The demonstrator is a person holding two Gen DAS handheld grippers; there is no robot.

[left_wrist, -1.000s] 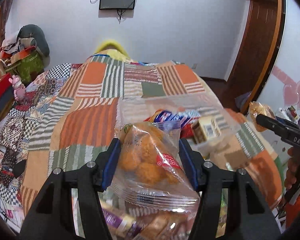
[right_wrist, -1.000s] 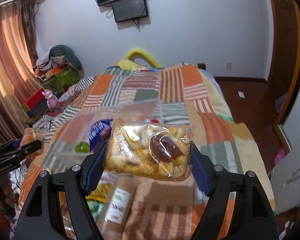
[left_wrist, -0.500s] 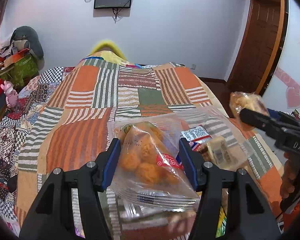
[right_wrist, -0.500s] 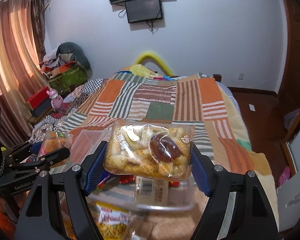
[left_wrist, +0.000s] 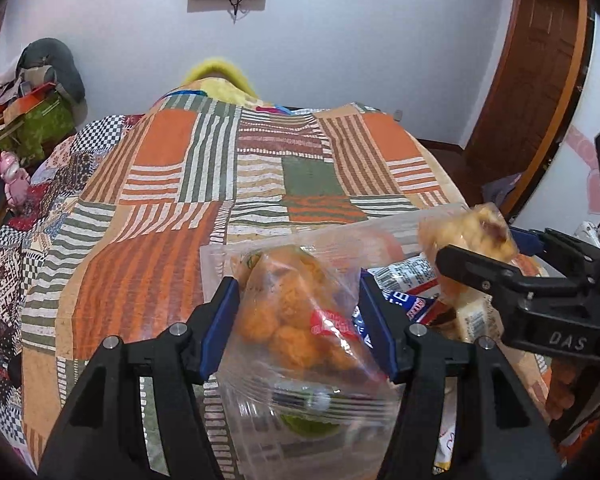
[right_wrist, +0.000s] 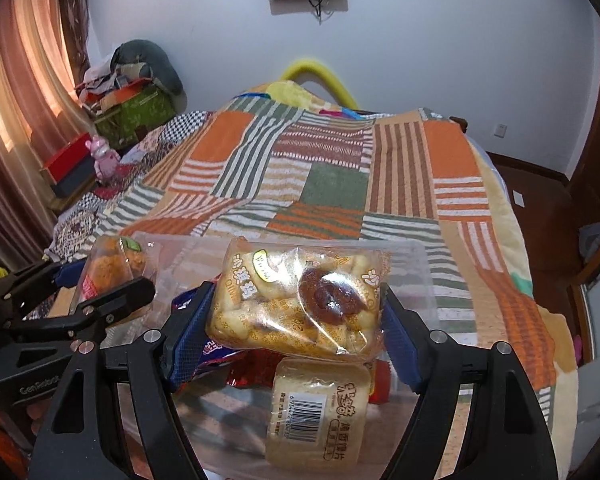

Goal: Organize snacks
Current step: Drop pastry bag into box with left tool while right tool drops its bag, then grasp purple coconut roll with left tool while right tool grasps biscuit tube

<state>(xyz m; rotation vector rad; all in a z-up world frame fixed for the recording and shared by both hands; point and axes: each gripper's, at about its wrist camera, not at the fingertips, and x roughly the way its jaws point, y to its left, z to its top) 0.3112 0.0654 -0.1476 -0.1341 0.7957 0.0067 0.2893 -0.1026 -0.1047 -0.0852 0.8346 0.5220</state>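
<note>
Both grippers, your left (left_wrist: 300, 316) clamped on the orange puff packet (left_wrist: 296, 320) and your right (right_wrist: 296, 320) on the date pastry packet (right_wrist: 300, 300), have come forward over the clear plastic bin (right_wrist: 420, 276); release into it next.

Bedspread (right_wrist: 332, 184): patchwork of orange, green, brown stripes. Left tool (left_wrist: 300, 320): black, blue pads, clear packet of orange puffs (left_wrist: 288, 320). Right tool (right_wrist: 296, 320): same colours, yellow pastry packet (right_wrist: 300, 300), brown centre. Curtain (right_wrist: 16, 80), left edge: reddish-pink. Wall (right_wrist: 420, 40): pale lilac-white.
</note>
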